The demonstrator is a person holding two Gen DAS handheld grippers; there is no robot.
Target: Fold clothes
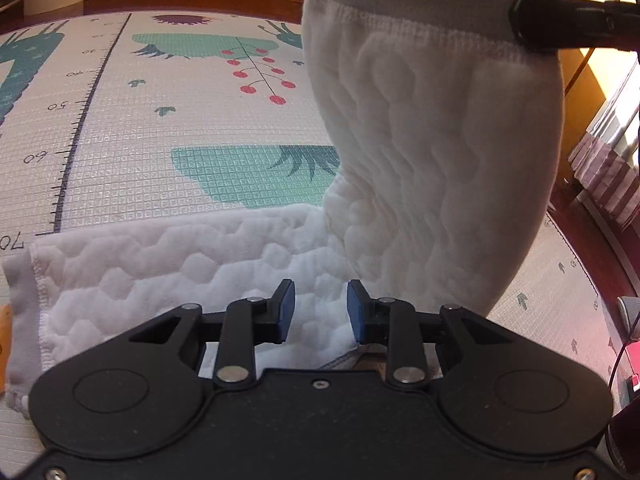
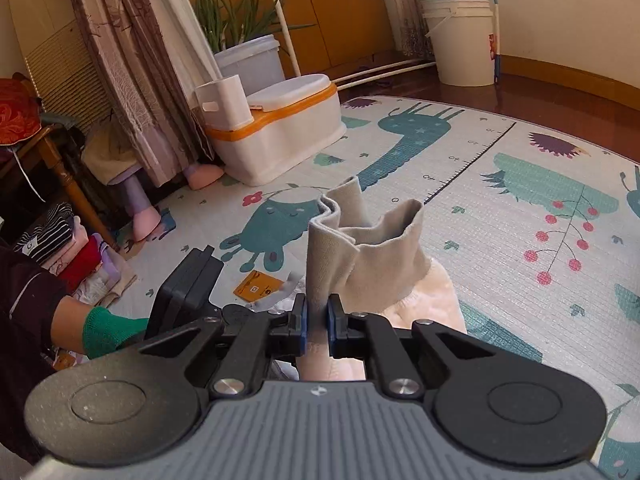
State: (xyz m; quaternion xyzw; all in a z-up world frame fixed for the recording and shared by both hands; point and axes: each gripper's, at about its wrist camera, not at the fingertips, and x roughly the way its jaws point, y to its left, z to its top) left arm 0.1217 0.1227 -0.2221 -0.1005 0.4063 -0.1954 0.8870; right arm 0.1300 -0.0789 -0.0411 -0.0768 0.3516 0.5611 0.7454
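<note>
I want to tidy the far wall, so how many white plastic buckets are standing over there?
2. One white plastic bucket holding a green plant stands behind the white and orange potty seat; the taller white bucket with a teal lid stands on the wooden floor at the far right. Others may be hidden behind the curtain.

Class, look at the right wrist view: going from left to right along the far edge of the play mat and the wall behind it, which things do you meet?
Curtain → potted plant in a white tub → white and orange potty → white bucket.
</note>
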